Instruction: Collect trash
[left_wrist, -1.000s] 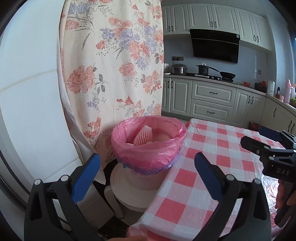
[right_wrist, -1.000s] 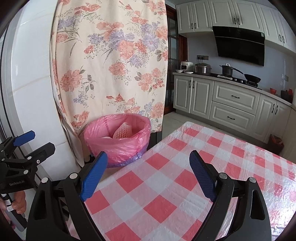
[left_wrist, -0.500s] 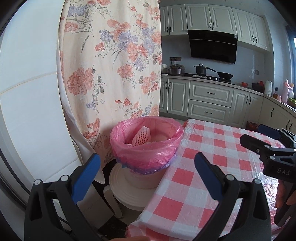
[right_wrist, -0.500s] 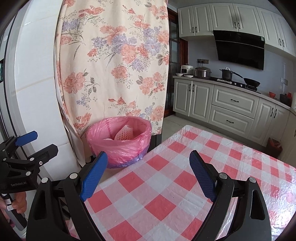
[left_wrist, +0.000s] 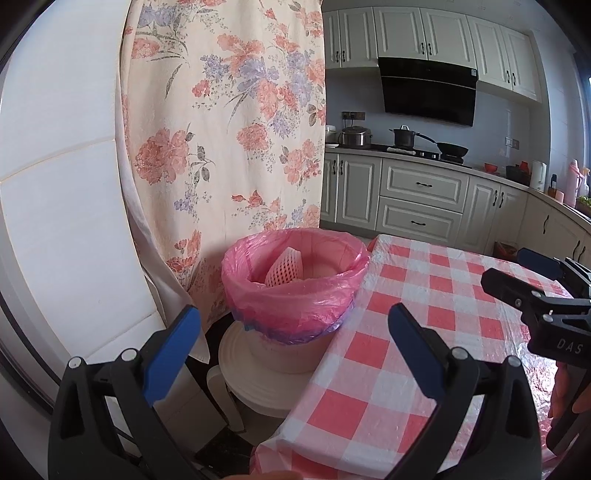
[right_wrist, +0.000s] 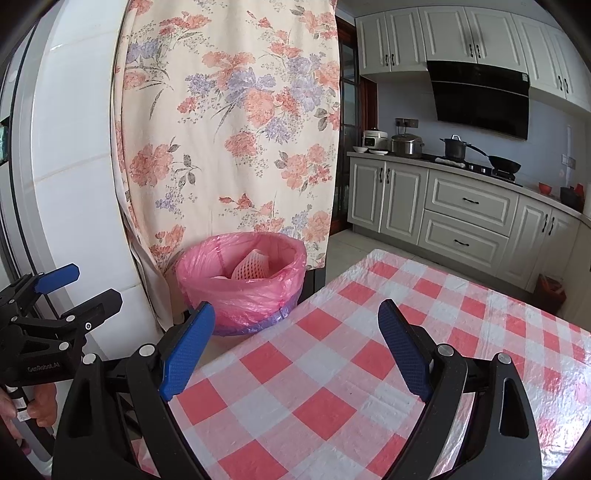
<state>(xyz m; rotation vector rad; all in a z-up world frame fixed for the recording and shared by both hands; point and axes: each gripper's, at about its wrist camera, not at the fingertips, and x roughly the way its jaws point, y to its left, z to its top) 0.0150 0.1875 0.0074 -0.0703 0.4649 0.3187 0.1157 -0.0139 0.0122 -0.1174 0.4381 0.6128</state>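
Both tongs stand apart and hold nothing. From the left gripper (left_wrist: 295, 336), the bin (left_wrist: 295, 317) sits at twelve o'clock, just beyond its ribbed blue pads (left_wrist: 173, 347). From the right gripper (right_wrist: 295, 332), it lies at eleven o'clock, off the table (right_wrist: 369, 369) edge. A crinkled pink bag (right_wrist: 243, 295) lines the round bin; a white foam net (left_wrist: 284, 271) leans inside. The checked tablecloth looks glossy.

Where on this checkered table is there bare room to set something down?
The whole visible checkered tablecloth is bare, from the edge beside the pink-lined bin across toward the kitchen cabinets. It is crowded only off the table, where bin and floral curtain meet.
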